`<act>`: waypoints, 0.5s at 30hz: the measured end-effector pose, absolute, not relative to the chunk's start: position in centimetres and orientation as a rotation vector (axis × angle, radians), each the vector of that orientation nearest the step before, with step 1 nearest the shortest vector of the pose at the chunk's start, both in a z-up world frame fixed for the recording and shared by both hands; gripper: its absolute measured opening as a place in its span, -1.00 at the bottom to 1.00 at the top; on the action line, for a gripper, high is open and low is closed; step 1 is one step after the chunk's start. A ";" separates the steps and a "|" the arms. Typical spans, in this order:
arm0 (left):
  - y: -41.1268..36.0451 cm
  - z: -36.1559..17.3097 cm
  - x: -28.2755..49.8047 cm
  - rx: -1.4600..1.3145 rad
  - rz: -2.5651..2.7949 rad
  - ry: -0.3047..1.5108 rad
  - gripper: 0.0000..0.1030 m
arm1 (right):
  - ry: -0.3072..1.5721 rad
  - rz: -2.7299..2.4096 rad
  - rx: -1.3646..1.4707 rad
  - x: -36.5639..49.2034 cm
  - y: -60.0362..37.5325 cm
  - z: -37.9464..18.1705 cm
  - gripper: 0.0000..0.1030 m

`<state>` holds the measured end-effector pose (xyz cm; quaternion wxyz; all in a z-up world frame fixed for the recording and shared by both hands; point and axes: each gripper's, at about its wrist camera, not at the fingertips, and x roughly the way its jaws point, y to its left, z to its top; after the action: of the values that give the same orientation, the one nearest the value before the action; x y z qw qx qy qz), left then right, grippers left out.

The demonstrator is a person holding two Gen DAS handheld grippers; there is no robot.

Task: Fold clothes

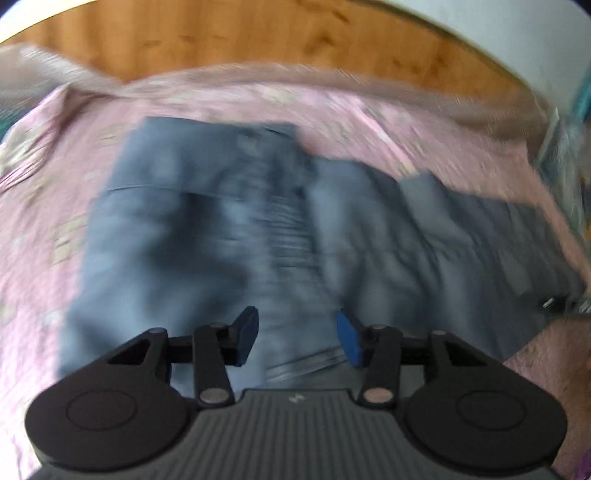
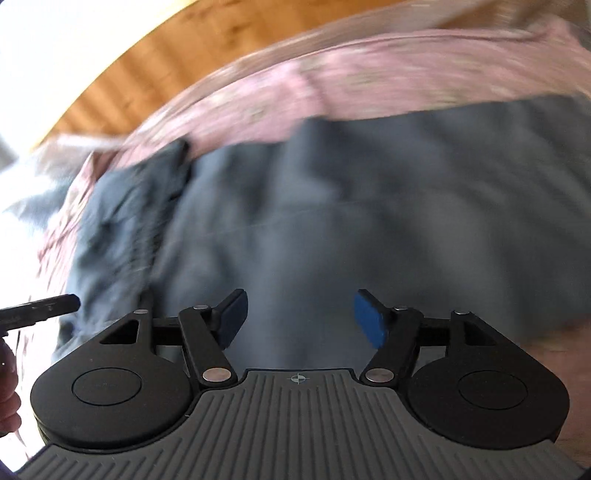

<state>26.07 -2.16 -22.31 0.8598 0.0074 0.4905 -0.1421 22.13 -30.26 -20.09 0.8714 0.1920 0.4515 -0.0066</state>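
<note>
A grey-blue garment (image 1: 229, 221) lies spread and creased on a pink patterned bedsheet (image 1: 48, 192); both views are blurred by motion. My left gripper (image 1: 297, 338) is open and empty, hovering above the garment's near edge. My right gripper (image 2: 299, 319) is open and empty above the same garment (image 2: 351, 221), which fills most of the right wrist view. The other gripper's black tip (image 2: 44, 306) shows at the left edge of the right wrist view, and a dark tip (image 1: 554, 302) shows at the right edge of the left wrist view.
A wooden floor (image 1: 258, 40) lies beyond the bed's far edge, with a white wall (image 1: 517, 33) behind. The pink sheet (image 2: 369, 81) borders the garment on all sides. Cluttered items (image 1: 565, 155) sit at the far right. A hand (image 2: 7, 391) shows at the lower left.
</note>
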 end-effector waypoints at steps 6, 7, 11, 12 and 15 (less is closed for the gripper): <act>-5.5 -26.4 27.6 0.212 -0.179 1.065 0.02 | 0.854 -0.307 0.487 18.0 -45.2 -18.1 0.36; -5.2 -26.5 27.8 0.201 -0.164 1.061 0.02 | 0.838 -0.346 0.496 17.5 -47.3 -17.8 0.43; -5.9 -26.2 28.8 0.243 -0.106 1.076 0.21 | 0.784 -0.462 0.514 16.0 -54.4 -17.2 0.57; -6.1 -26.1 29.1 0.253 -0.091 1.080 0.21 | 0.779 -0.472 0.509 16.0 -55.5 -17.2 0.59; -6.5 -25.7 29.8 0.292 -0.052 1.084 0.21 | 0.808 -0.474 0.489 16.5 -57.3 -18.1 0.61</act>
<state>29.79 -6.49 -25.70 0.8463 0.1383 0.5139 -0.0245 16.49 -57.33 -18.11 0.8636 0.2335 0.3854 -0.2262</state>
